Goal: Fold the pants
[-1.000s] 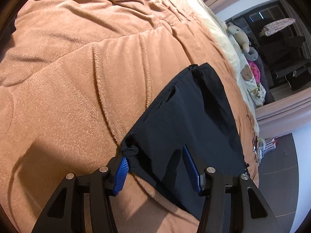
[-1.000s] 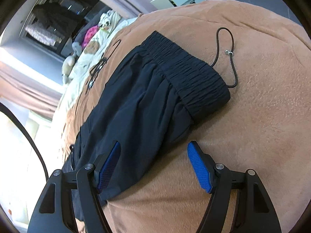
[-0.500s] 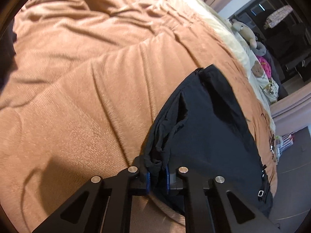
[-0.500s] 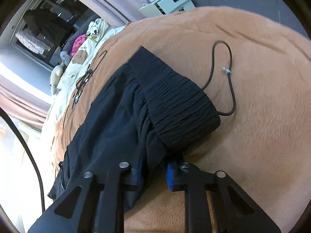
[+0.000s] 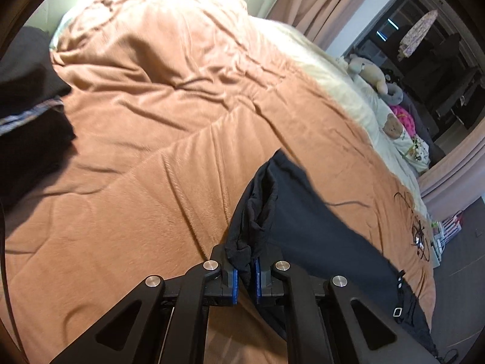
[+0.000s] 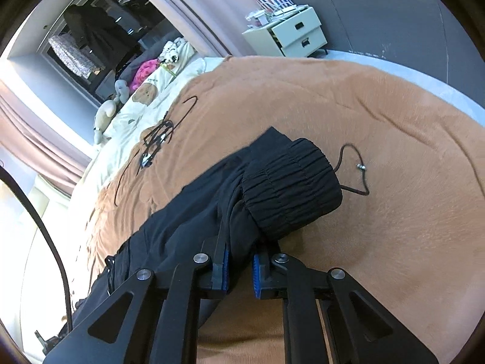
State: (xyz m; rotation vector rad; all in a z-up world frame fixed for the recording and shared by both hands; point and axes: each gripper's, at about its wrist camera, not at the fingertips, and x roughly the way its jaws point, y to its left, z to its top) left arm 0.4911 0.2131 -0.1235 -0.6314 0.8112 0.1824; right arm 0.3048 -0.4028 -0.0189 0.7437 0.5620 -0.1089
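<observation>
**A:** Where are the pants right now?

**B:** The black pants (image 5: 318, 221) lie across the tan fleece blanket (image 5: 145, 182) on the bed. In the left wrist view they run from the centre toward five o'clock. The left gripper (image 5: 245, 276) is clamped on a bunched hem end, with the cloth squeezed between its blue pads (image 5: 232, 282) and standing up in a crumpled ridge toward twelve o'clock.

**A:** And the other end?

**B:** In the right wrist view the elastic waistband (image 6: 291, 191) sits just past centre at about one o'clock, curled over in a roll. The right gripper (image 6: 239, 273) is closing the last bit of its jaws on the fabric just below that waistband, and the cloth fills the gap between them. The rest of the garment trails off toward eight o'clock.

**A:** Anything next to the waistband?

**B:** A black drawstring (image 6: 354, 176) with a small metal tip loops on the blanket at three o'clock of the waistband.

**A:** Further out?

**B:** A tangle of black cord (image 6: 157, 139) at ten o'clock, plush toys (image 6: 104, 115) on the cream sheet beyond it, and a white drawer unit (image 6: 291, 33) at one o'clock. In the left view, dark folded clothes (image 5: 27, 115) sit at nine o'clock.
</observation>
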